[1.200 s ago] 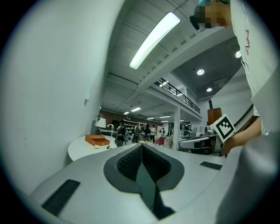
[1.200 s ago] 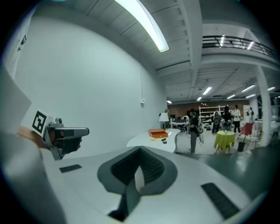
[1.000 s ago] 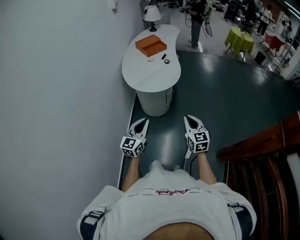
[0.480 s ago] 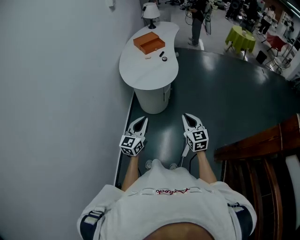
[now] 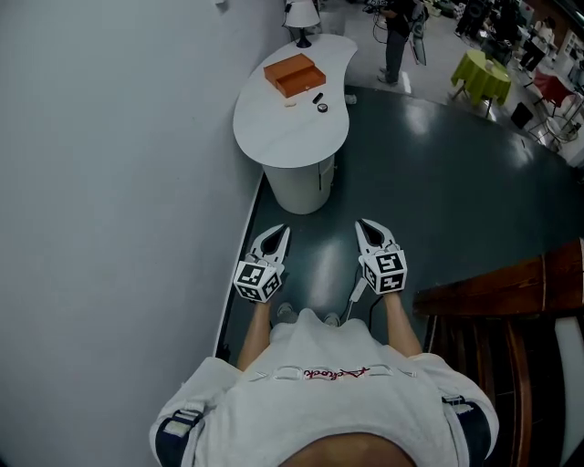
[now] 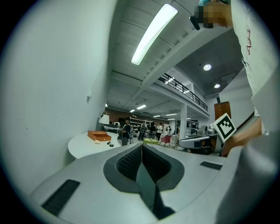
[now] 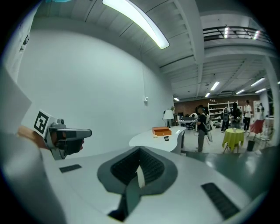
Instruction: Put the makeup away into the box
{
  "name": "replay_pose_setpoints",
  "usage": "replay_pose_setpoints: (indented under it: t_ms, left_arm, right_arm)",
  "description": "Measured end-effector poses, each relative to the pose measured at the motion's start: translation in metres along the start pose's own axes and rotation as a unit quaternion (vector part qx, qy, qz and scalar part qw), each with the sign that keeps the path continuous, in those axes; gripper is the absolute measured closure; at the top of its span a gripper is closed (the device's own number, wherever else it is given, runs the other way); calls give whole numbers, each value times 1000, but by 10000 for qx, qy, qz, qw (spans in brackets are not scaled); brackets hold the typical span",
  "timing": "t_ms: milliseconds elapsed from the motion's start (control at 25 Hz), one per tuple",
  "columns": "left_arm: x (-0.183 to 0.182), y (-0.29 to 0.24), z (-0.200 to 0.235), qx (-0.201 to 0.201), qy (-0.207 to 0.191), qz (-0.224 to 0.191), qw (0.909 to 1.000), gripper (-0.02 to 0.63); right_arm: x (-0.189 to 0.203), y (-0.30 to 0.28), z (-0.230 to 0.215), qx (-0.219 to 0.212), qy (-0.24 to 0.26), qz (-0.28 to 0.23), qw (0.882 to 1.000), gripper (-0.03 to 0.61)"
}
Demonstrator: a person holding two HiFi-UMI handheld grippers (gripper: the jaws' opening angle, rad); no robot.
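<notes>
Well up in the frame of the head view, an open orange box [image 5: 294, 74] sits on a curved white table [image 5: 287, 137] set against the pale wall [image 5: 119, 182]. The makeup lies loose on the table just to the right of and below the box: a dark stick [image 5: 318, 98], a round dark pot [image 5: 323, 108] and a small pale piece [image 5: 290, 103]. A table lamp [image 5: 301, 16] stands above the box.

Lower in the frame, well apart from the table, the left gripper [image 5: 278, 233] and right gripper [image 5: 364, 225] are held side by side over the dark floor [image 5: 429, 182], pointing toward the table. Each gripper's own view shows its fingers pressed together with nothing between them.

A green-draped table [image 5: 482, 77] stands at upper right.
</notes>
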State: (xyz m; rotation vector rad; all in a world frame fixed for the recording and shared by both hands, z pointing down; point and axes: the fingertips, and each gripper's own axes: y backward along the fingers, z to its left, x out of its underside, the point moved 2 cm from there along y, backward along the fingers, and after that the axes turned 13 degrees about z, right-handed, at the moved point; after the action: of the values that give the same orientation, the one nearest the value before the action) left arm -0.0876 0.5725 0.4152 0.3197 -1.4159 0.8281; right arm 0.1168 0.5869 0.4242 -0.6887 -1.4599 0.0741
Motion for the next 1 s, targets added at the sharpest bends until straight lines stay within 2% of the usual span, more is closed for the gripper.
replay_pose_setpoints:
  t_ms: [320,520,1000]
  left_arm:
    - [10,-4,-7,-149,135,61,9998,601]
    - [6,-14,-5,-115,60,89,9999,601]
    - [-1,-63,37,103,192,95,9997,601]
  right_arm:
    - [15,-1,-2,-173,-69,73,9998,558]
    - [17,-10,-2,-236,-126,77,9996,558]
    - [2,-62,-17,-117,-101,243,9996,558]
